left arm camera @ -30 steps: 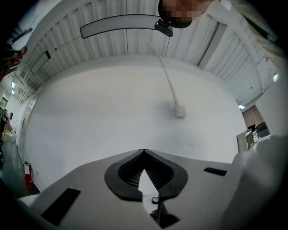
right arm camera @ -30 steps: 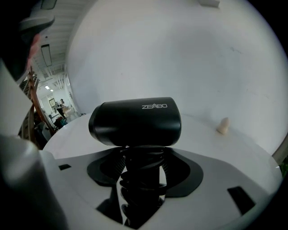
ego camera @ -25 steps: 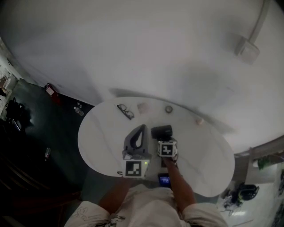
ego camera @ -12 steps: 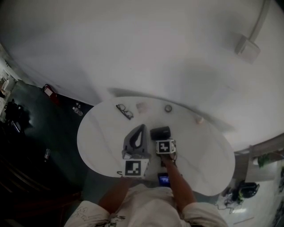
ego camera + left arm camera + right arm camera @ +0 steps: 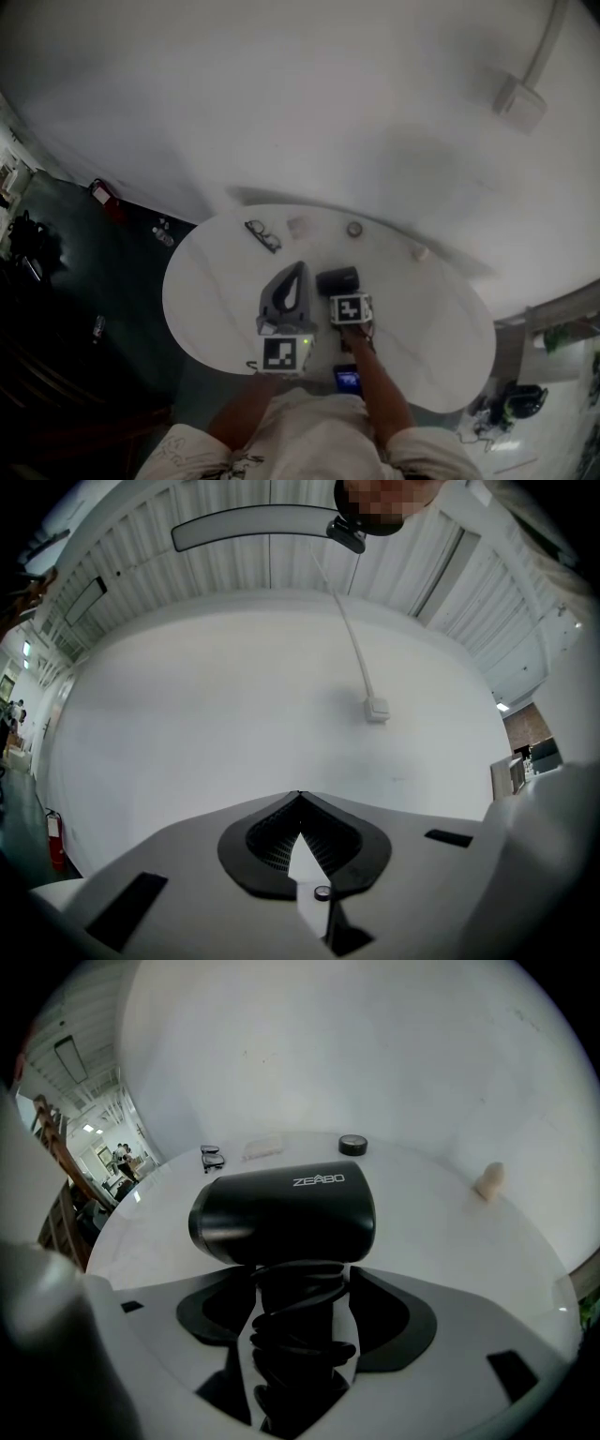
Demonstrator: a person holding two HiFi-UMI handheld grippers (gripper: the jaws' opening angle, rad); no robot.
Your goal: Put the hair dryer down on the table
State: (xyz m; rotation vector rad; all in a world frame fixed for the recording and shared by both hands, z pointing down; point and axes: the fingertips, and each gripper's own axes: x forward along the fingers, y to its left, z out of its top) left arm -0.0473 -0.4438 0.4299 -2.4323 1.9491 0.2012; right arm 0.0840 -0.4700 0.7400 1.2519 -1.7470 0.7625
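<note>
Perhaps a workshop hall: ribbed roof, fire extinguisher

A: What carries everything?

B: A rounded white surface.

A: What lies on it?

B: All of it is beyond the right claw, whose jaws have just been opening with the hair dryer handle between them. Glasses lie ahead-left, a pale flat block just beside them. A small dark disc is straight ahead, a pale lump to the right.

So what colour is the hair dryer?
The hair dryer is black, with white lettering on its barrel; it shows best in the right gripper view.
</note>
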